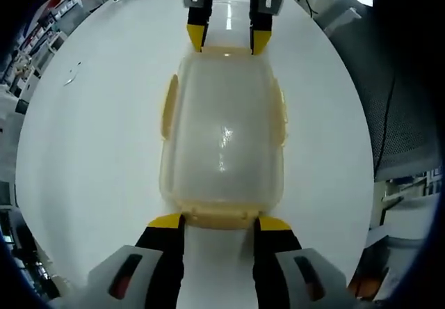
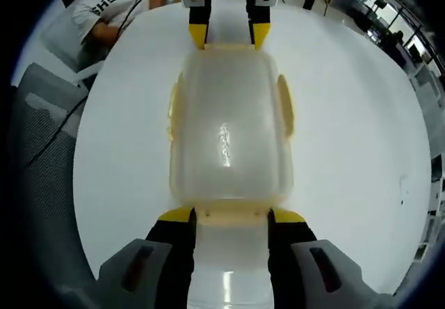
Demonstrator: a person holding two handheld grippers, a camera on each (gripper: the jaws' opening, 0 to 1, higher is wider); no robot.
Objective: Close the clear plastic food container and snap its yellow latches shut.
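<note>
A: Clear plastic container (image 1: 222, 142) w/ lid on, sits mid white tabletop (image 1: 90, 156), both claws at its short ends.
B: Left claw (image 1: 220, 223)?
A: Jaws part-open, yellow tips touching or just at near-end latch (image 1: 221, 218). Not clamped on anything I can tell.
B: Right claw (image 2: 231, 216)?
A: Same, opposite end: jaws part-open, tips flanking that end latch (image 2: 233, 214). Also seen at the container's far end in left gripper view.
B: Side latches?
A: Yellow side latch (image 2: 285, 107) each long side; snapped or not, can't tell.
B: Surroundings?
A: Grey mesh chair (image 1: 403, 107) beside the tabletop, person (image 2: 111, 10) beyond container's far end in right gripper view.
</note>
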